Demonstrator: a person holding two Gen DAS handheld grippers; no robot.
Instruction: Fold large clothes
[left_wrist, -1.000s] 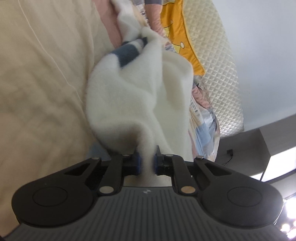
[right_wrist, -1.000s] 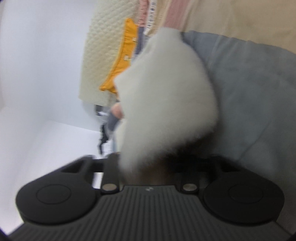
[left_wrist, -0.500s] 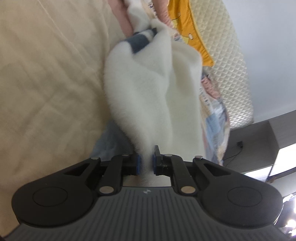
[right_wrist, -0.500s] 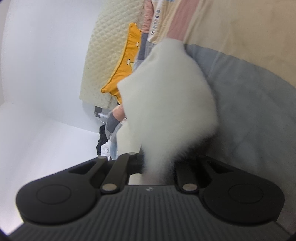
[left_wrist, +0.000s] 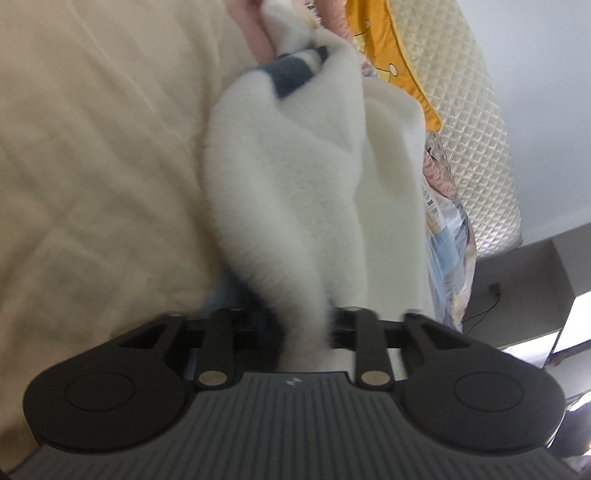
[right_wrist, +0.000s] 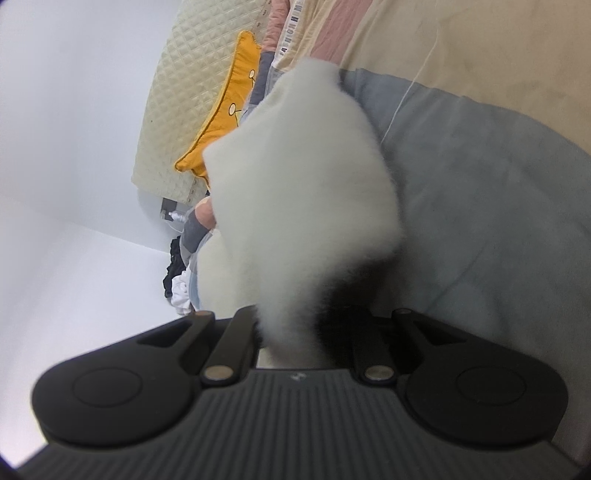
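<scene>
My left gripper (left_wrist: 301, 326) is clamped nearly shut on a pinch of the white fleece garment (left_wrist: 314, 177), jaws just easing a touch with the fabric between them. My right gripper (right_wrist: 291, 332) is pinched tight on another bunch of it (right_wrist: 299, 192). The garment hangs up off the bed (left_wrist: 92, 147), grey side (right_wrist: 480, 206) draped below. I reckon I'm mid-fold, carrying an edge over; next I need both corners laid down level before letting go.

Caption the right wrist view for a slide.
Right gripper shut on white fleece garment, held above grey fabric on a beige bed.
</scene>
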